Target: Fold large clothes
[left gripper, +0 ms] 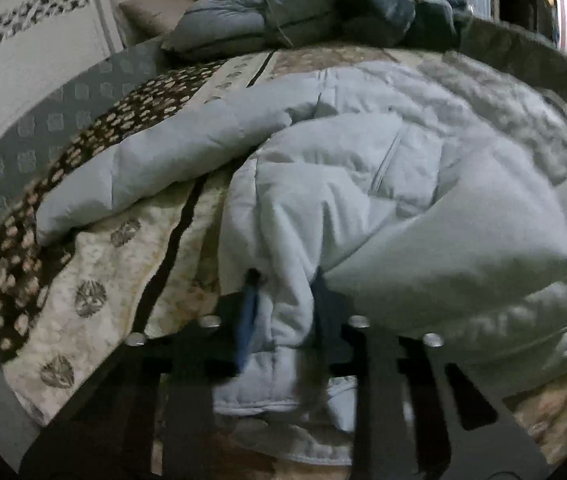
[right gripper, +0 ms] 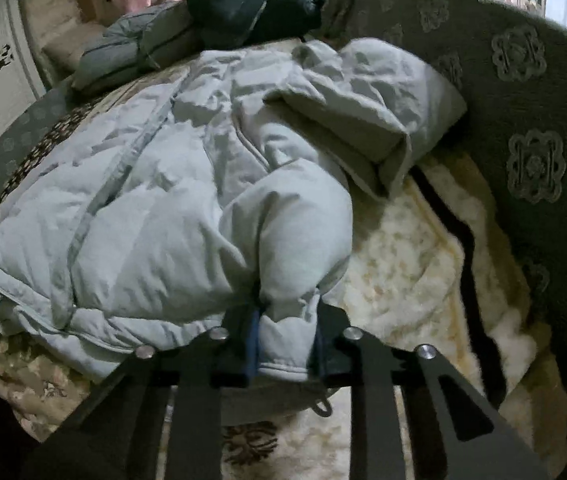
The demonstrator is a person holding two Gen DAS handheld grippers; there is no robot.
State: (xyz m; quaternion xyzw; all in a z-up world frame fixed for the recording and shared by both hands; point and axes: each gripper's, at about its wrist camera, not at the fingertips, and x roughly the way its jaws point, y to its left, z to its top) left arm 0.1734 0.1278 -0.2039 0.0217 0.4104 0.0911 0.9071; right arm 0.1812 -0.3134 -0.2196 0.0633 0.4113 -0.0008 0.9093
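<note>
A large pale grey padded jacket [left gripper: 383, 184] lies crumpled on a patterned bedspread. One sleeve stretches to the left in the left wrist view. My left gripper [left gripper: 285, 280] is shut on a fold of the jacket's near hem, with the fabric bunched between the dark fingers [left gripper: 249, 312]. In the right wrist view the same jacket [right gripper: 155, 208] fills the left and middle, its hood [right gripper: 371, 104] folded at the upper right. My right gripper [right gripper: 289, 300] is shut on a bulging part of the jacket near its front edge, cloth pinched between the fingers [right gripper: 255, 332].
Folded grey and dark padded clothes [left gripper: 283, 20] are stacked at the far end of the bed. A cream and brown patterned blanket [right gripper: 415, 264] covers the bed. A grey upholstered headboard with flower motifs [right gripper: 531, 128] curves along the right. A white wall panel [left gripper: 31, 60] stands at the left.
</note>
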